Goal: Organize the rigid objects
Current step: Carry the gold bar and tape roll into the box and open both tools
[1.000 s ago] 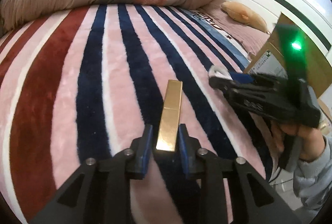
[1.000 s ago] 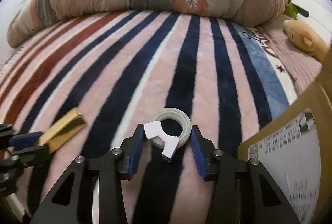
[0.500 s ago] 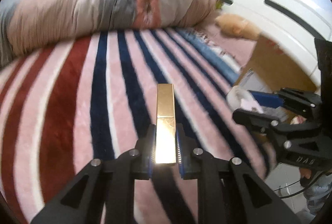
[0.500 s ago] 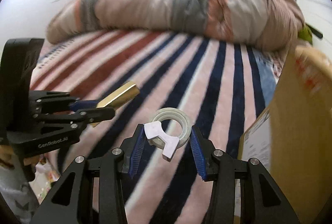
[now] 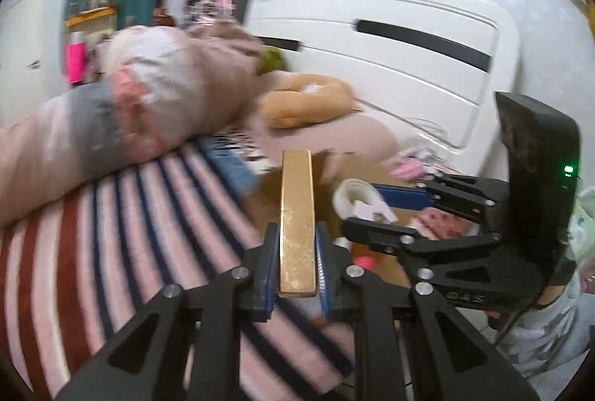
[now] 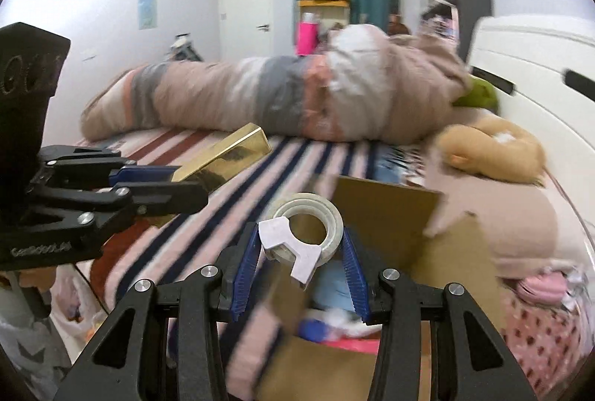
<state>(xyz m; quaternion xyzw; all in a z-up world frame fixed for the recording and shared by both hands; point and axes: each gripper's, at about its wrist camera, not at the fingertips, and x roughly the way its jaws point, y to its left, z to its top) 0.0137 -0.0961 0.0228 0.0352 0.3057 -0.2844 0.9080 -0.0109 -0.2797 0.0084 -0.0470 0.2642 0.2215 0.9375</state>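
Note:
My left gripper (image 5: 296, 263) is shut on a long gold bar-shaped box (image 5: 296, 215) that sticks out forward, held in the air above the striped bed. It also shows in the right wrist view (image 6: 227, 155). My right gripper (image 6: 299, 263) is shut on a white tape roll with a white dispenser clip (image 6: 305, 233), held over an open cardboard box (image 6: 390, 211). The tape roll also shows in the left wrist view (image 5: 357, 196), right of the gold box.
The bed has a pink, navy and red striped blanket (image 5: 130, 233). A rolled duvet (image 6: 279, 100) lies along the far side. A tan plush toy (image 6: 494, 148) lies by the white headboard (image 5: 390, 66). The cardboard box holds several small items.
Both grippers have risen off the blanket and swung right toward the cardboard box, each carrying its object. The left gripper closed on the gold box at the start.

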